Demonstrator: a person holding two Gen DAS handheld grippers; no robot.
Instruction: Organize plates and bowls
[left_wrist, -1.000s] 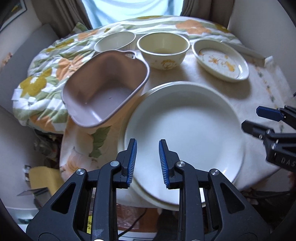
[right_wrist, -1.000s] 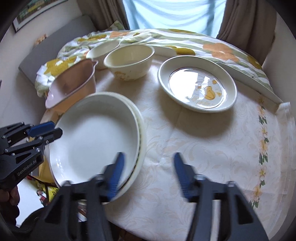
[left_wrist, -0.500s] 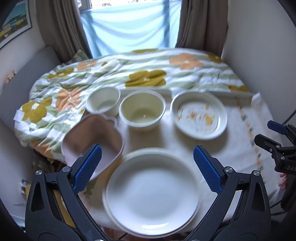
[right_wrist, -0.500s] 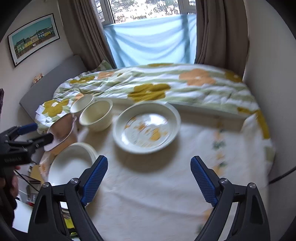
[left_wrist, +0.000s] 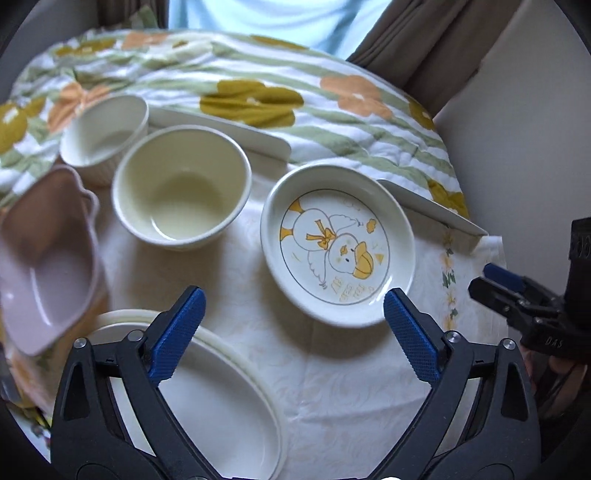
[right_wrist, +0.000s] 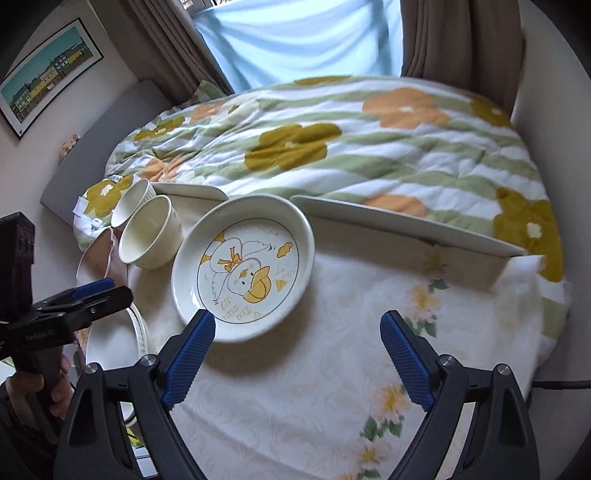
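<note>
A duck-print plate (left_wrist: 338, 251) (right_wrist: 242, 269) lies mid-table. My left gripper (left_wrist: 294, 295) hovers just in front of it, its jaws wide but closing, with nothing between them. The right gripper (right_wrist: 297, 316) stands open and empty beside the plate's near right rim. A stack of white plates (left_wrist: 221, 406) (right_wrist: 110, 343) sits at the near left, under the left gripper's fingers. Behind it are a pink heart-shaped bowl (left_wrist: 44, 258), a cream bowl (left_wrist: 181, 192) (right_wrist: 149, 236) and a small white ribbed bowl (left_wrist: 105, 133) (right_wrist: 133, 201).
A flowered quilt (right_wrist: 332, 147) is heaped beyond the table's far edge, with long white boards (right_wrist: 406, 225) along that edge. The pale flower-print tablecloth (right_wrist: 332, 387) is bare on the right. A hand (right_wrist: 33, 391) holds the left gripper's handle.
Both grippers opened wide from a narrow gap at the white plates' rim. They drew back, then swung right, so the duck plate now lies in front of both.
</note>
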